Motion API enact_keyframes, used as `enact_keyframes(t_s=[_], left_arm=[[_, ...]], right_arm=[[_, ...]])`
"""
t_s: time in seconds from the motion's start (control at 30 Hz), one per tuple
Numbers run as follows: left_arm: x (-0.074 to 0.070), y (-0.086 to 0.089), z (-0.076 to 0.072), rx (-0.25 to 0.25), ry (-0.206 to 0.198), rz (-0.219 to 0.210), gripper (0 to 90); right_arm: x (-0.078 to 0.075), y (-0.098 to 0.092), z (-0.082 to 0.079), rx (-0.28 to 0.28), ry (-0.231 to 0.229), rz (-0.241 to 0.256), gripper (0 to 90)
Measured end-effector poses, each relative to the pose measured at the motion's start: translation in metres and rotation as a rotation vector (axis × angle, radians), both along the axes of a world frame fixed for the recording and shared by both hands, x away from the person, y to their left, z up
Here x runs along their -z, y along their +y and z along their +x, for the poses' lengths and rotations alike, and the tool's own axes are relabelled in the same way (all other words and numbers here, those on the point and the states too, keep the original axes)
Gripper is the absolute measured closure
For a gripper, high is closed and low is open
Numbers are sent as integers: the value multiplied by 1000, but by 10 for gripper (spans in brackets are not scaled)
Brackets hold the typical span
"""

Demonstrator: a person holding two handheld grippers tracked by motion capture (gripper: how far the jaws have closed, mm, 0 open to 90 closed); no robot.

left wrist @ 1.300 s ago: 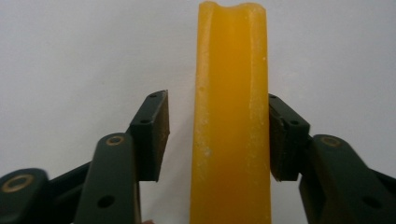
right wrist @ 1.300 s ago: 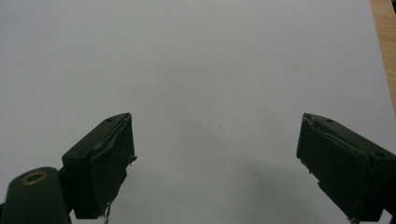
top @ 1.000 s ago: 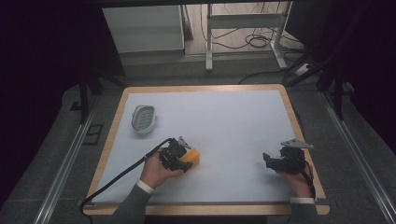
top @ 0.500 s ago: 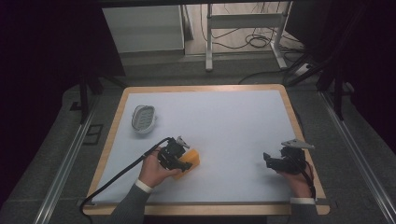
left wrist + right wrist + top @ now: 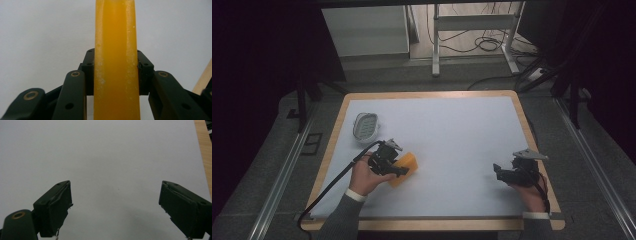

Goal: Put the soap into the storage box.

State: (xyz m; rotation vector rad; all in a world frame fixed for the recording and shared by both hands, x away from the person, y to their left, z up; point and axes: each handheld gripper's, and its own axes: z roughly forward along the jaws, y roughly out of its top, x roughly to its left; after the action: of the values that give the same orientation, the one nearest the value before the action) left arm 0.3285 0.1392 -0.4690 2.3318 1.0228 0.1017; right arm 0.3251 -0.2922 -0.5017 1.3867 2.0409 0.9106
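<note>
A yellow-orange sponge (image 5: 406, 166) lies at the front left of the white table top (image 5: 452, 130). My left gripper (image 5: 398, 167) is shut on the sponge; in the left gripper view the sponge (image 5: 115, 60) stands edge-on, squeezed between the two black jaws. My right gripper (image 5: 498, 170) rests near the front right edge, held in a hand, and points left. In the right gripper view its fingers (image 5: 57, 207) stand wide apart over bare white surface, nothing between them: my right gripper (image 5: 115, 207) is open.
A small oval soap dish (image 5: 365, 125) with a ribbed inside lies at the left of the table. A black cable (image 5: 332, 182) trails from the left gripper off the front edge. The wooden table rim (image 5: 532, 135) runs close to the right gripper.
The left gripper with the sponge has shifted very slightly. The right gripper has stayed in place.
</note>
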Motion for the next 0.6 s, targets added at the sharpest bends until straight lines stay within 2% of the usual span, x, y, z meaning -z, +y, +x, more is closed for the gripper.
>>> enact_keyframes(t_s=[0.07,0.17,0.6], left_arm=[[-2,3,1,-23,-10,-4,612],[-4,9,3,-31,-7,-4,612],[-10,29,18,-90,20,-18,612]], right_arm=[[1,0,0,3,3,-2,112],[2,-1,0,9,6,-3,112],[1,1,-1,-11,2,-1,111]])
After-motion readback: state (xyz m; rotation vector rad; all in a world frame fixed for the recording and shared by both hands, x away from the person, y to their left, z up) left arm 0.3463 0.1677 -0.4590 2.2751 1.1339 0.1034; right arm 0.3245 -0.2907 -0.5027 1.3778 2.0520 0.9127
